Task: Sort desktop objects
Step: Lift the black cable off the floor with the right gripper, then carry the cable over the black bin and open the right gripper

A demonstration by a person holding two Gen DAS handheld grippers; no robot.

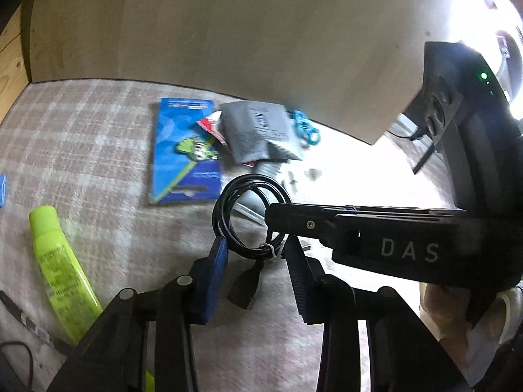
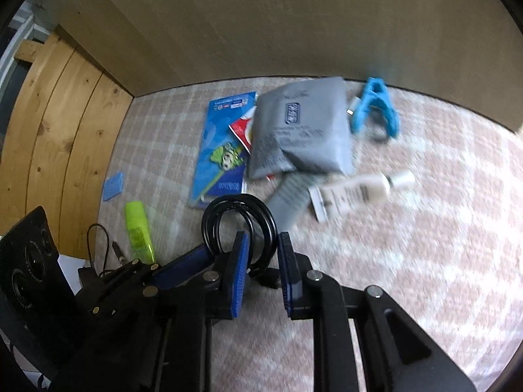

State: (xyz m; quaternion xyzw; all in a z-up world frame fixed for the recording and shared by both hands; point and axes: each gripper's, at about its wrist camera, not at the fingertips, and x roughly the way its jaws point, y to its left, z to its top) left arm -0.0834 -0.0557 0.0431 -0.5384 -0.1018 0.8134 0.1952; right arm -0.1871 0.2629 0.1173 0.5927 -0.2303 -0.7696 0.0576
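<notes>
A coiled black cable (image 1: 250, 219) with a white tie stands up between both grippers; it also shows in the right wrist view (image 2: 238, 225). My left gripper (image 1: 256, 250) has its blue-padded fingers spread on either side of the coil's lower part, apart from it. My right gripper (image 2: 263, 246) has its jaws around the coil's lower edge with a gap between them; its body crosses the left wrist view (image 1: 359, 228) from the right. I cannot tell which gripper bears the cable's weight.
On the checked cloth (image 2: 425, 228) lie a blue card pack (image 2: 225, 143), a grey pouch (image 2: 304, 130), a blue clip (image 2: 376, 107), a white tube (image 2: 356, 192), a yellow-green tube (image 1: 62, 271) and a small blue piece (image 2: 112, 186). A wooden panel (image 2: 59, 137) stands left.
</notes>
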